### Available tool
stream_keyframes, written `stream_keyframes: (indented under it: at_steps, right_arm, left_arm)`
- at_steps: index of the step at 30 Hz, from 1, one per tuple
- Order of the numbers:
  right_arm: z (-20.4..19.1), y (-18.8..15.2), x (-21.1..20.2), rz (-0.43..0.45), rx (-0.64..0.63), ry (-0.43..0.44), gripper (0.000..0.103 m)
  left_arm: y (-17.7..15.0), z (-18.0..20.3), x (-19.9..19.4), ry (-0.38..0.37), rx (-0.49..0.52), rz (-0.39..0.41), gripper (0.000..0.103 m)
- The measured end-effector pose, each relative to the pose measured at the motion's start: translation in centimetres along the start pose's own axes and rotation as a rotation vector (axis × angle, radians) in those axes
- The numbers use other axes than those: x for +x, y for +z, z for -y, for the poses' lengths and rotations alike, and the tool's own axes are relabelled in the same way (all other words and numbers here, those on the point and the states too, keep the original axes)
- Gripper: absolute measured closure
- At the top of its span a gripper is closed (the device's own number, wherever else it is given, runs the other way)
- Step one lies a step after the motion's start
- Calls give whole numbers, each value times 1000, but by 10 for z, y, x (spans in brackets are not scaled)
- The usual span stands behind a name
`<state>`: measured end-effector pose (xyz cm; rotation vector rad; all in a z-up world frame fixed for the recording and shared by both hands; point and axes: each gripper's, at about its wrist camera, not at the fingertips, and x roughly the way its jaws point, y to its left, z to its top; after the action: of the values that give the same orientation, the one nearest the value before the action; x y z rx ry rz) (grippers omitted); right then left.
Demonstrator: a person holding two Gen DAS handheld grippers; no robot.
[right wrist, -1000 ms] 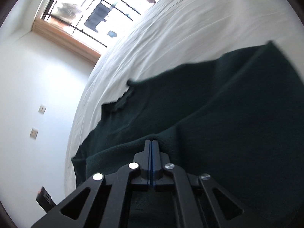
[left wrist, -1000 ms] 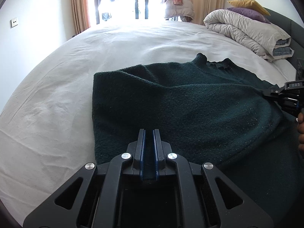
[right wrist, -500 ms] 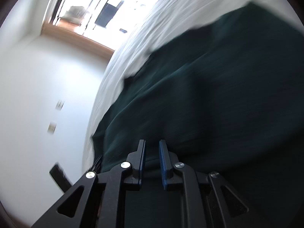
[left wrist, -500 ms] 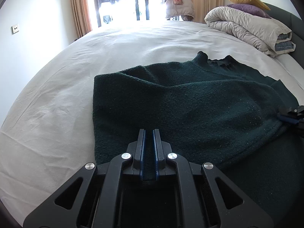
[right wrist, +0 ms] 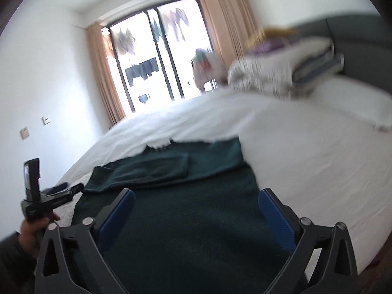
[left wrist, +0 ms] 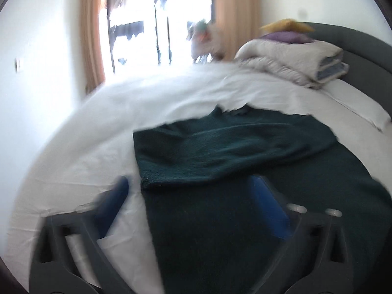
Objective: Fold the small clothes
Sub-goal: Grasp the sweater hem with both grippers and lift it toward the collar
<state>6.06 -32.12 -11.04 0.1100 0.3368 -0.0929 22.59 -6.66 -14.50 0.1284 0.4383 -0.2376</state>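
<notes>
Home bedroom: bed, pillows, curtained balcony door.

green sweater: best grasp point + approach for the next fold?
Probably the near hem of the green sweater, one corner per open gripper, left gripper and right gripper. Come in low from the near bed edge: the sleeve is already folded across and the body lies flat.

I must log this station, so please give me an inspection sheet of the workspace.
Surface: bed with white sheet, lightly wrinkled.
Job's things: dark green sweater lies flat, one sleeve folded across its body.
Clutter: folded duvet, pillows on top.
Grippers: left gripper open, holds nothing; right gripper open, holds nothing.
Cables: nothing seen.
Surroundings: window, curtains, white wall with switches, grey headboard.
</notes>
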Motion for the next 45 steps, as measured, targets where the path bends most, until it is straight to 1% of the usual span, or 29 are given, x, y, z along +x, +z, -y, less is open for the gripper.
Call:
stream_keyframes:
  at_steps: [1,2,3,5,7,9,11,14,17,19,20,24,25,27,28,29,30,32,34,35,37,39,41,42,44,45]
  right_arm:
    - [-10,1,-10,25,-35,-6,0]
    - [-18,-1,-20,44,-76,-10,0]
    - [-24,-3,-24,49,-104,-8,0]
    - [-38,-3,-37,67,-155,-14,0]
    - [-51,-3,-52,82,-193,-14,0]
    - [-68,-12,-65,81,-228,-18,0]
    - [-80,-19,-75,70,-251,-13,0]
    - [-91,-30,-81,47,-257,-8,0]
    - [-98,-34,-86,37,-269,-9,1]
    - [-101,-35,-89,35,-271,-9,1]
    - [-101,-35,-89,32,-269,-11,1]
    - [-98,-36,-88,19,-255,-16,3]
    - [-97,-36,-88,18,-251,-22,5]
    - [-95,-36,-87,7,-243,-30,8]
    - [-93,-37,-86,0,-239,-32,9]
    - [-92,-36,-85,-6,-235,-36,9]
    - [-91,-37,-85,-9,-233,-38,9]
    - [-90,-37,-85,-16,-241,-42,9]
    - [-91,-38,-86,-25,-266,-46,10]
    - [-91,-38,-86,-31,-286,-49,11]
    - [-92,-39,-86,-53,-332,-51,13]
    - [-93,-43,-87,-86,-406,-59,15]
    - [-93,-50,-90,-129,-508,-69,18]
    - [-91,-54,-91,-151,-556,-70,21]
    - [-89,-67,-95,-194,-667,-90,25]
    - [-87,-73,-96,-207,-711,-102,27]
  left_arm:
    - [-7,9,-24,-11,51,34,0]
    - [-16,21,-52,-40,125,48,0]
    - [-25,30,-73,-53,184,63,0]
    - [-48,49,-117,-47,298,116,0]
    - [-74,68,-147,-53,407,124,0]
    - [-105,87,-172,-57,519,115,0]
    - [-132,99,-188,-58,628,104,0]
    - [-163,111,-198,-25,773,87,0]
    - [-186,115,-203,44,889,93,0]
    - [-196,115,-197,96,947,70,0]
    - [-199,114,-196,108,956,61,0]
    - [-199,109,-203,106,939,61,0]
    - [-199,107,-204,99,937,63,4]
    - [-196,100,-204,87,919,56,19]
    - [-192,99,-201,79,905,46,33]
    - [-189,95,-201,81,883,32,43]
    - [-188,92,-197,85,866,19,48]
    - [-182,84,-193,92,815,-2,67]
    - [-176,77,-192,89,767,-21,73]
    - [-173,74,-192,75,741,-27,81]
    - [-167,70,-192,57,707,-42,91]
    - [-166,72,-198,43,706,-26,94]
    - [-164,75,-202,37,713,-11,97]
    - [-161,75,-201,26,707,-9,99]
    - [-153,74,-201,-1,661,-11,99]
    - [-143,72,-190,-19,626,-19,100]
